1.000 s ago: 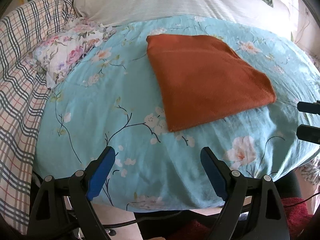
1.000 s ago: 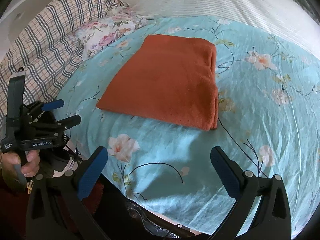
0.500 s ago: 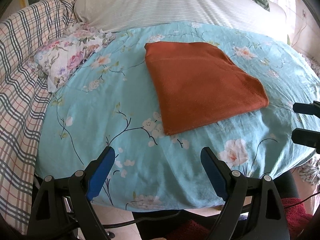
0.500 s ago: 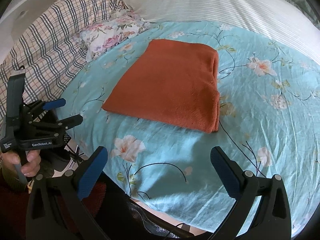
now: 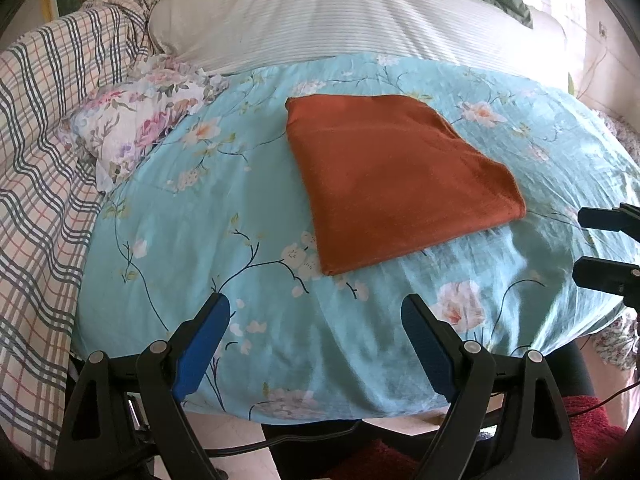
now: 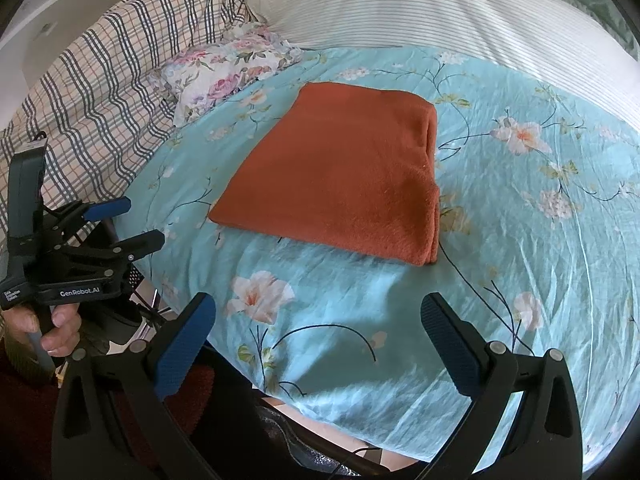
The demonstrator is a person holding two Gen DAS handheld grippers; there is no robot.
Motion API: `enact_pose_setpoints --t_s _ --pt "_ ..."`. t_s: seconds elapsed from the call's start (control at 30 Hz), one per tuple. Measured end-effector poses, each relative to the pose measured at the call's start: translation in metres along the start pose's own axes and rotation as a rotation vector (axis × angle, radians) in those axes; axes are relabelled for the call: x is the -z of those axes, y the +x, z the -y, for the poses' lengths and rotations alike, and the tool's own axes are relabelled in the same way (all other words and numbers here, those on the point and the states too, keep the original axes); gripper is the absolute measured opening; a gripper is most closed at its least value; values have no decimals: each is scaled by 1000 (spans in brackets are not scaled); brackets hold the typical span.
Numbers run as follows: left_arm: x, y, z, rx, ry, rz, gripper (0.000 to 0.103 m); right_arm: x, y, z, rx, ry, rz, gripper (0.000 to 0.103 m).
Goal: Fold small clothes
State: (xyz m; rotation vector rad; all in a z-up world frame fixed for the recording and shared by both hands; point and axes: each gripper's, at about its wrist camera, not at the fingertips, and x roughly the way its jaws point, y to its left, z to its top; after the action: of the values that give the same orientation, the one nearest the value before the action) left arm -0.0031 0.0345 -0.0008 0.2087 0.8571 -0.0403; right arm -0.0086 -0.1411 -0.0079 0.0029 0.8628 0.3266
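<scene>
left gripper (image 6: 126,224): black frame, blue pads, silver screws, white "GenRobot.AI" | hand (image 6: 52,326): bare skin

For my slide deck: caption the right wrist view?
Folded rust-orange cloth lying on floral blue sheet, both tongs open and empty.

Rust cloth (image 5: 396,184) — fuzzy, matt.

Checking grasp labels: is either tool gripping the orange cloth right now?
No: the orange cloth lies folded and flat on the floral sheet, with the left tool and right tool both open and short of it.
</scene>
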Motion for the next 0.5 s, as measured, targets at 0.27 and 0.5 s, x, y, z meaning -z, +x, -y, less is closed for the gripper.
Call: enact_pose_setpoints --t_s 0.27,0.5 --pt "1 -1 2 -2 -2 -1 88 2 0 -3 0 0 -2 102" --pt "1 -1 2 -3 -5 -1 88 2 1 -3 -3 1 -5 102"
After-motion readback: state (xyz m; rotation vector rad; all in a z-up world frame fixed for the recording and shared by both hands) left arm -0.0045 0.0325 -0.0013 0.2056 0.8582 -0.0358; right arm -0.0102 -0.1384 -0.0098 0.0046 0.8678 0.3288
